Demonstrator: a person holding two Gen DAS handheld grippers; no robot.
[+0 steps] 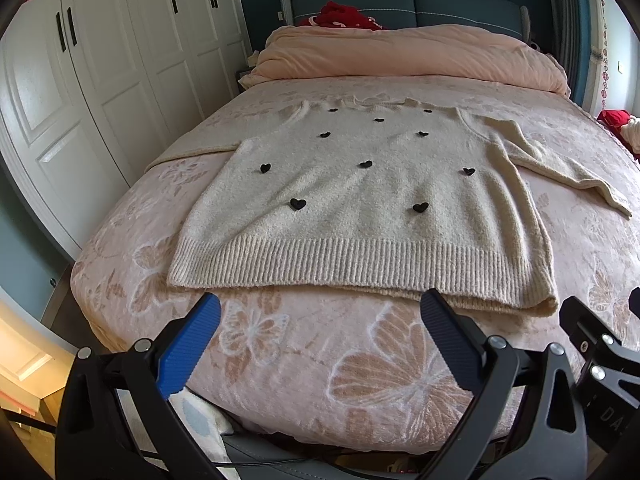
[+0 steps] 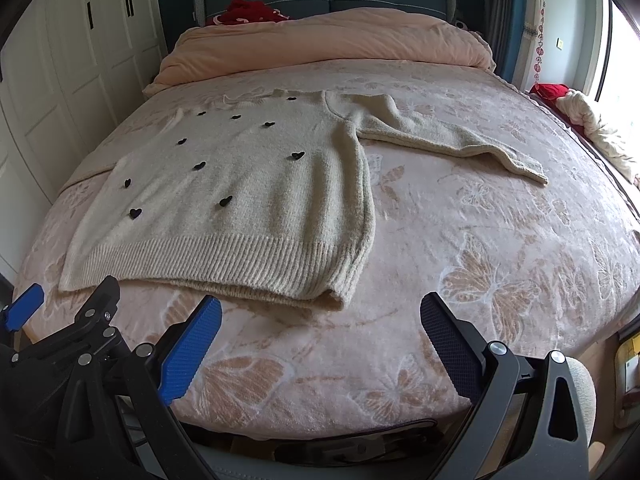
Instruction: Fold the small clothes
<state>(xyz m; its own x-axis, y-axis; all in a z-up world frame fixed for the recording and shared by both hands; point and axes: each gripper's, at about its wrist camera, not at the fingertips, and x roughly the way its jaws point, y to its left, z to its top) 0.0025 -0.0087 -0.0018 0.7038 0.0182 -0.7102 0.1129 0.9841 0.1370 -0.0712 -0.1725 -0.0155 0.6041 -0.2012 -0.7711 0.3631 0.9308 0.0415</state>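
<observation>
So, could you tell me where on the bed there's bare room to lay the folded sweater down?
The widest free patch is the blanket right of the sweater, below its outstretched sleeve. A narrower strip runs between the hem and the bed's near edge. The head end is crowded by the bunched duvet.

A cream knit sweater [image 1: 360,200] dotted with black hearts lies flat, one sleeve stretched sideways.

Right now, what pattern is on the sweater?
Cream sweater with small black hearts; clearest in the left wrist view.

Both wrist views face the headboard [image 1: 404,2] (sharing the sweater [image 1: 360,208]).
</observation>
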